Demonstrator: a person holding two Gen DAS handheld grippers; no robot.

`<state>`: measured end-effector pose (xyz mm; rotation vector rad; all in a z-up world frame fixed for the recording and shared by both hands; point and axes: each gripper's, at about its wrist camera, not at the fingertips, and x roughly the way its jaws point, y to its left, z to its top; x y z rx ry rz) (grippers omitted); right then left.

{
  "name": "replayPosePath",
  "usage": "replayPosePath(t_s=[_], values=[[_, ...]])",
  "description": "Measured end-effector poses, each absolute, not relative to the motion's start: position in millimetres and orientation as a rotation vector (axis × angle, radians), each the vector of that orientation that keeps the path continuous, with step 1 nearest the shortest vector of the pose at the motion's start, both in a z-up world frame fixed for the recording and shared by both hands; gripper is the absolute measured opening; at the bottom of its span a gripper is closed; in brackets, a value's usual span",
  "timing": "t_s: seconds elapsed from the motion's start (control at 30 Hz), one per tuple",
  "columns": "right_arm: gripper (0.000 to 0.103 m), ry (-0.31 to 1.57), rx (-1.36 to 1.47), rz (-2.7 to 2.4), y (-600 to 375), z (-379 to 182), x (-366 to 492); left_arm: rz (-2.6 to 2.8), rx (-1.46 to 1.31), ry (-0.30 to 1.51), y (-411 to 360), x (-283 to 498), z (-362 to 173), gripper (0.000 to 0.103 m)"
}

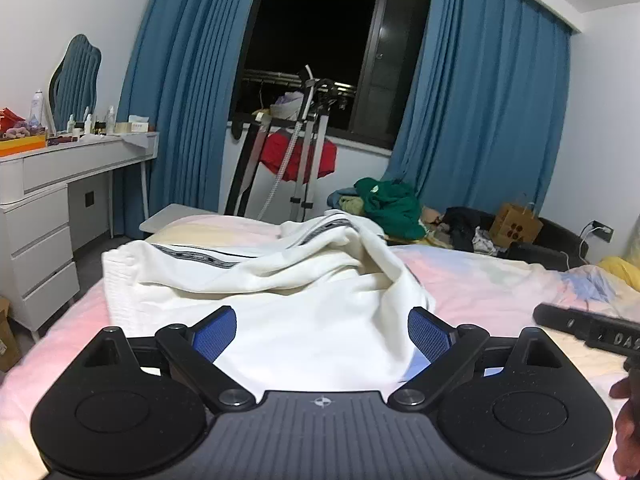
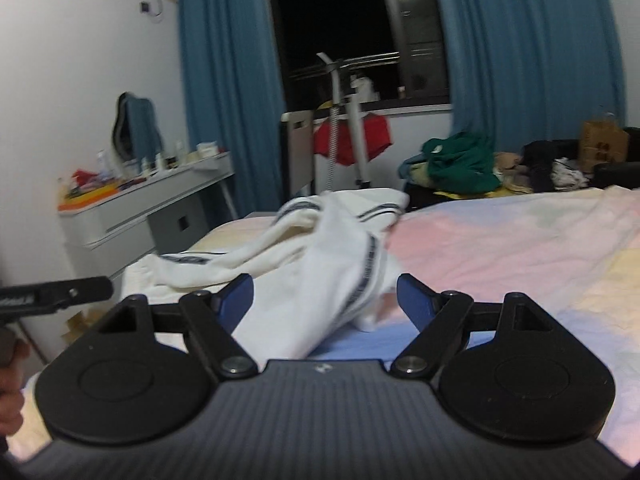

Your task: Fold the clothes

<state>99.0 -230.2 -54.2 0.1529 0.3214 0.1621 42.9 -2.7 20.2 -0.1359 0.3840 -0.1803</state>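
In the left wrist view the left gripper (image 1: 322, 334) fills the bottom of the frame, its blue-padded fingers (image 1: 214, 336) spread wide with nothing between them; the pads press on no cloth. Just beyond them, across the centre of the frame, the white garment with dark striped trim (image 1: 280, 280) lies rumpled and heaped on the pastel bedsheet (image 1: 500, 280), one fold bunched up toward the centre right. At the right edge of that frame the right gripper's black finger shows, apart from the cloth.

In the right wrist view the right gripper (image 2: 326, 302) sits at the bottom centre, its fingers (image 2: 414, 304) likewise wide apart and holding nothing; a twisted limb of the garment runs from the centre toward the lower middle, ending near the gap between them.

Judged from this, the garment is not yet laid flat, so the step in hand looks like a re-grasp. The next move calls for each gripper to pick a hem or corner and spread the cloth smooth before any fold
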Motion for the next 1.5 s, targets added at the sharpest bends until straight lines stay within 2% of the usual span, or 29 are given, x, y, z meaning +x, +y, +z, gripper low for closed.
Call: replayPosePath(t_s=[0.33,0.97,1.23,1.5], values=[[0.081,0.382,0.244,0.094,-248.9,-83.3,104.6,-0.201,-0.023,0.408,-13.2,46.4,-37.3,0.094],[0.081,0.433,0.261,-0.002,-264.0,-85.3,96.5,-0.224,0.015,0.446,-22.9,51.6,-48.1,0.094],[0.081,0.426,0.338,-0.05,-283.3,-87.7,91.3,-0.238,0.054,0.469,-45.5,109.0,-36.1,0.093],[0.081,0.457,0.421,-0.103,-305.3,-99.4,100.5,-0.266,0.112,0.465,-104.9,219.0,-17.8,0.094]])
